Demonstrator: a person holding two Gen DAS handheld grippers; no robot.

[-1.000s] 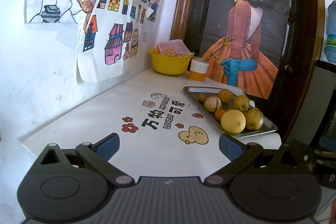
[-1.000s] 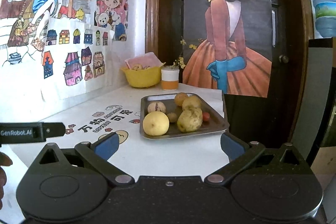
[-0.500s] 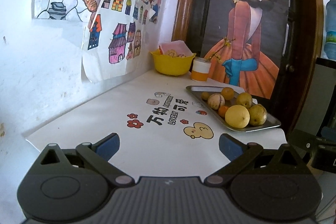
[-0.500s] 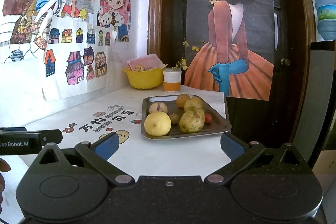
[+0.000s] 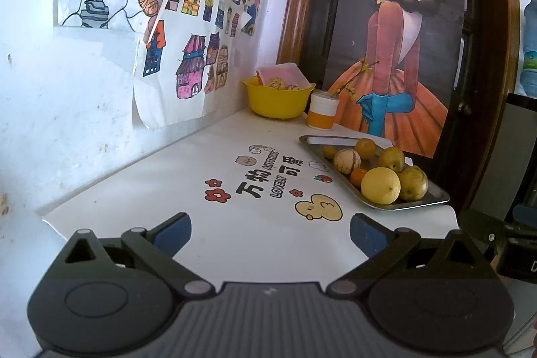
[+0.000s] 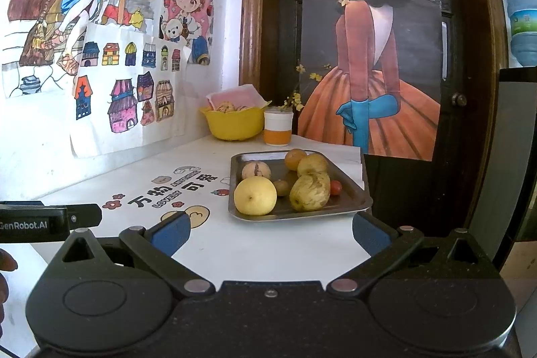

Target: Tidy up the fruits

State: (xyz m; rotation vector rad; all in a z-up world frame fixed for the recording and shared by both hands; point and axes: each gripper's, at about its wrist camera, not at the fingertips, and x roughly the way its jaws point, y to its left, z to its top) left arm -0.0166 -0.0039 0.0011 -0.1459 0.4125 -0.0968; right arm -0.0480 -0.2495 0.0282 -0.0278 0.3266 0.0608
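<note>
Both handheld grippers have drawn back slightly from the fruit over the past second, so the steel tray (image 6: 352, 205) now sits a little farther ahead of them on the white tabletop (image 6: 268, 244). Directly ahead of the right gripper (image 6: 270, 228), whose blue-padded jaws are spread wide with nothing between them, the tray carries a smooth yellow pear (image 6: 255, 195), a mottled, lumpy pear (image 6: 310, 192) beside it, a striped pale round fruit (image 6: 256, 170), an orange (image 6: 294, 158), a small brown fruit (image 6: 281, 187) and a red cherry tomato (image 6: 335, 187). The left gripper (image 5: 270, 232), likewise wide open and empty, has the tray ahead and to its right, well apart. Beyond the tray stand a white-and-orange cup (image 6: 278, 126) and a glossy yellow plastic bowl (image 6: 233, 123) holding more fruit.

Judging from the layout, the risks are plain: round, smooth-skinned fruit could roll out of a pinch or nudge its neighbours, which touch one another; the shallow, slick metal tray sits near the tabletop's far edge and might slide if pushed; the soft tomato could be crushed.
</note>
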